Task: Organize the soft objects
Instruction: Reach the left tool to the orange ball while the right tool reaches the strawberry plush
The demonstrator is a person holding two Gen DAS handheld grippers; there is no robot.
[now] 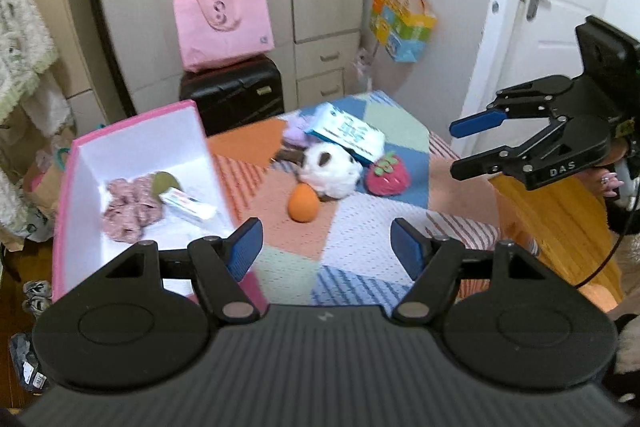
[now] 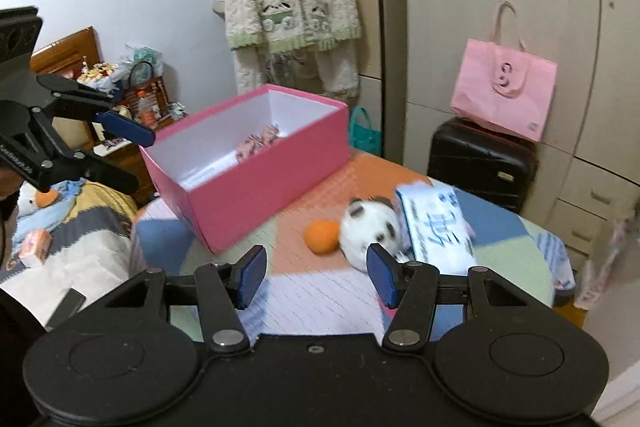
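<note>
Both open grippers, left gripper [image 1: 326, 247] and right gripper [image 2: 316, 275], short of panda plush [image 2: 370, 231]

Pink box [image 2: 256, 183] — orange ball [image 2: 321, 236]

A table [image 1: 352, 227] covered in patchwork cloth fills mid-frame. On it, at left, sits a pink box [image 1: 68, 187]; toward the centre lie an orange ball [image 1: 303, 207], panda plush [image 1: 332, 167], strawberry plush [image 1: 388, 175] and a tissue pack [image 1: 348, 133] leaning on the panda.
</note>
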